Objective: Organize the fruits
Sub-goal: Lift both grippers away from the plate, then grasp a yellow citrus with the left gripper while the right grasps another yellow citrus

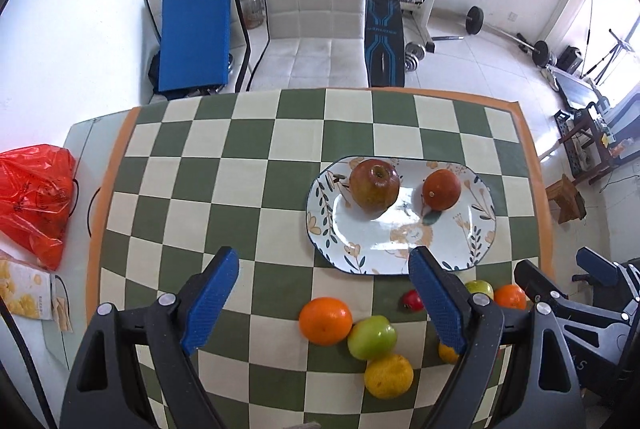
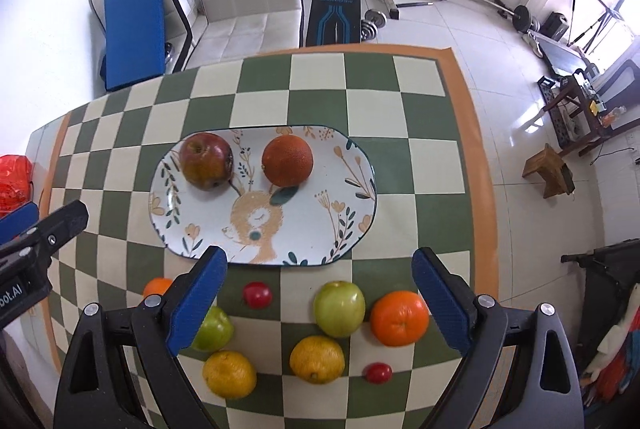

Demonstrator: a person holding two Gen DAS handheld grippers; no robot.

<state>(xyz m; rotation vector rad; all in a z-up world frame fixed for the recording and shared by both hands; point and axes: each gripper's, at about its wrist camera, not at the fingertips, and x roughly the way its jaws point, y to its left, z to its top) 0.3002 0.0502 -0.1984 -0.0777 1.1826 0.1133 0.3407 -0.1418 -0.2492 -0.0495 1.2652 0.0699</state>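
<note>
An oval flowered plate (image 1: 400, 233) (image 2: 360, 213) lies on the green-and-cream checked tablecloth. A red apple (image 1: 374, 189) (image 2: 206, 160) and a dark orange (image 1: 441, 189) (image 2: 287, 160) sit on its far half, apart from each other. Several loose fruits lie on the cloth in front of the plate: green apples (image 2: 339, 308), oranges (image 2: 399, 317) (image 1: 325, 320), yellow citrus (image 2: 317, 359) and small red fruits (image 2: 257, 295). My left gripper (image 1: 322, 255) hangs open and empty above the plate's near left side. My right gripper (image 2: 320, 254) is wide open and empty over the loose fruits.
A red plastic bag (image 1: 32, 197) and a snack box (image 1: 28, 297) lie off the cloth at the table's left. Behind the table stand a white padded seat (image 1: 316, 13), a blue mat and weight gear. A wooden stool (image 2: 548, 169) stands on the floor to the right.
</note>
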